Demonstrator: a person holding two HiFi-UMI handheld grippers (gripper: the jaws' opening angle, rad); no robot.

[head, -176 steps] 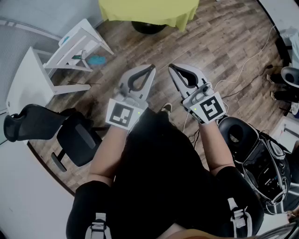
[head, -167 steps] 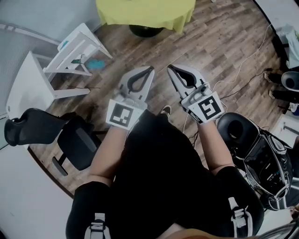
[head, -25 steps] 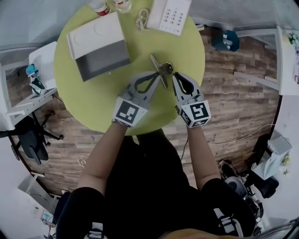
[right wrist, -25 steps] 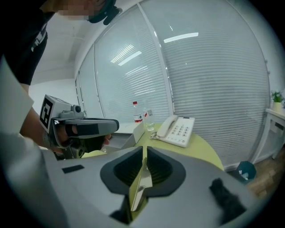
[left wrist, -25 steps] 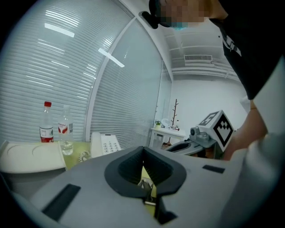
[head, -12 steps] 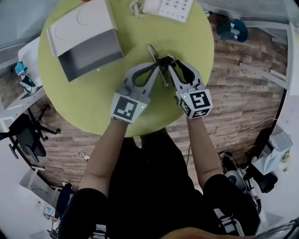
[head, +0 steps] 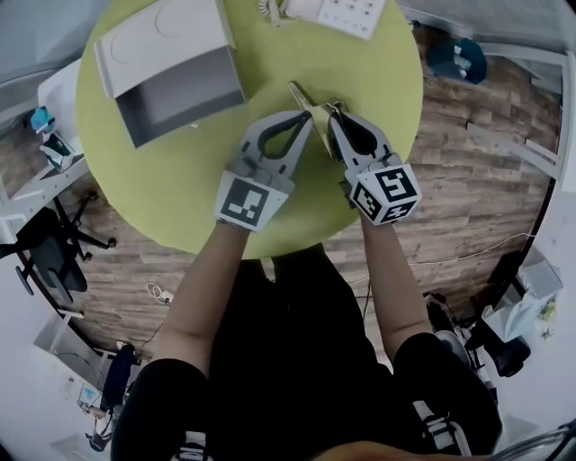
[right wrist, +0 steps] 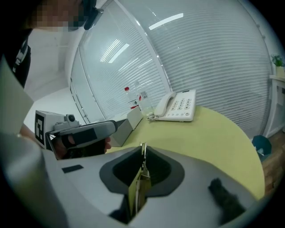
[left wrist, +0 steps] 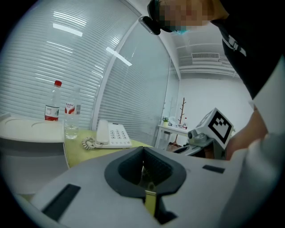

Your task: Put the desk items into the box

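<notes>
An olive-gold thin metal item (head: 304, 95) sits near the middle of the round yellow-green table (head: 180, 189). My right gripper (head: 329, 109) has its jaws closing, and the item (right wrist: 139, 187) stands on edge between them with the pads against it. My left gripper (head: 306, 118) is just left of it, tips together and holding nothing. In the left gripper view my left gripper (left wrist: 143, 149) shows shut jaws. The white box (head: 157, 40) lies open on its side at the table's far left.
A white telephone (head: 346, 11) with a coiled cord sits at the far edge. Two water bottles (left wrist: 52, 107) stand behind the box. Office chairs, white shelving and wood floor surround the table. A person's legs are at the near edge.
The view went from the floor to the table. Over the last second both grippers closed in on the olive item, and the right jaws opened and came in around it.
</notes>
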